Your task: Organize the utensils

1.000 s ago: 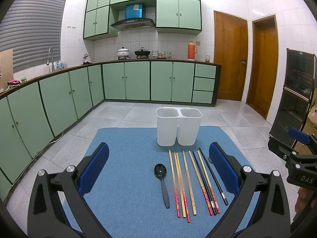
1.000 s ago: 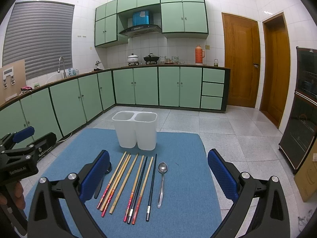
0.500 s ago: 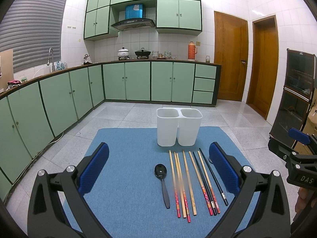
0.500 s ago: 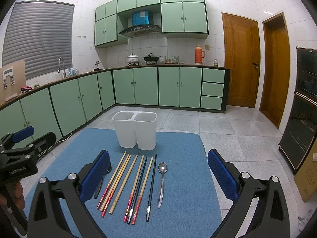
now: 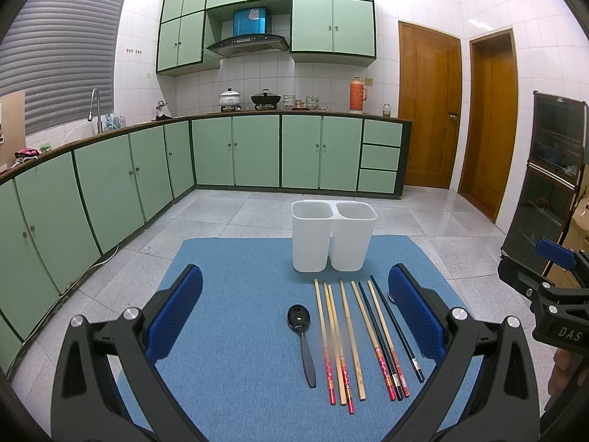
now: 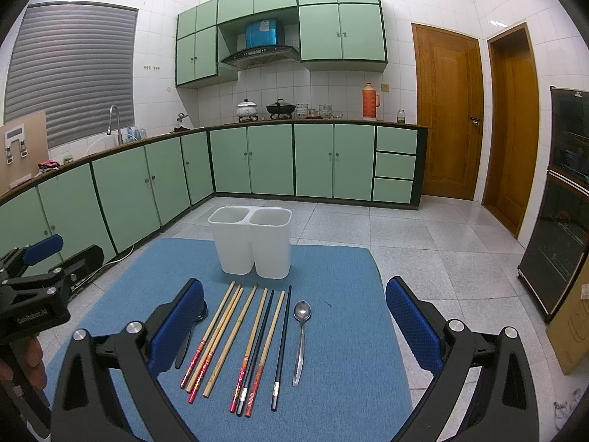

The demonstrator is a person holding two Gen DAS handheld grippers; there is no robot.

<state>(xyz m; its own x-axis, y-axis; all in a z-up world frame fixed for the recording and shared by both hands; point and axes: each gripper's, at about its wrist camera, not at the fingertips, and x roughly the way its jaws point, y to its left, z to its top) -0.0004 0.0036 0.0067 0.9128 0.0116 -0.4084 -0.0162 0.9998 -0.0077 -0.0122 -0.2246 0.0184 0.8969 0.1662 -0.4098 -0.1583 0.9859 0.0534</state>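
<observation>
A white two-compartment utensil holder stands empty at the far side of a blue mat. In front of it lie several chopsticks in a row. A black spoon lies left of them, partly hidden behind my right gripper's left finger in the right wrist view. A silver spoon lies right of them. My left gripper and my right gripper both hover open and empty above the utensils.
Green kitchen cabinets run along the left and back. Wooden doors and a dark glass-door cabinet stand on the right. The mat lies on a grey tiled floor. Each gripper appears at the edge of the other's view.
</observation>
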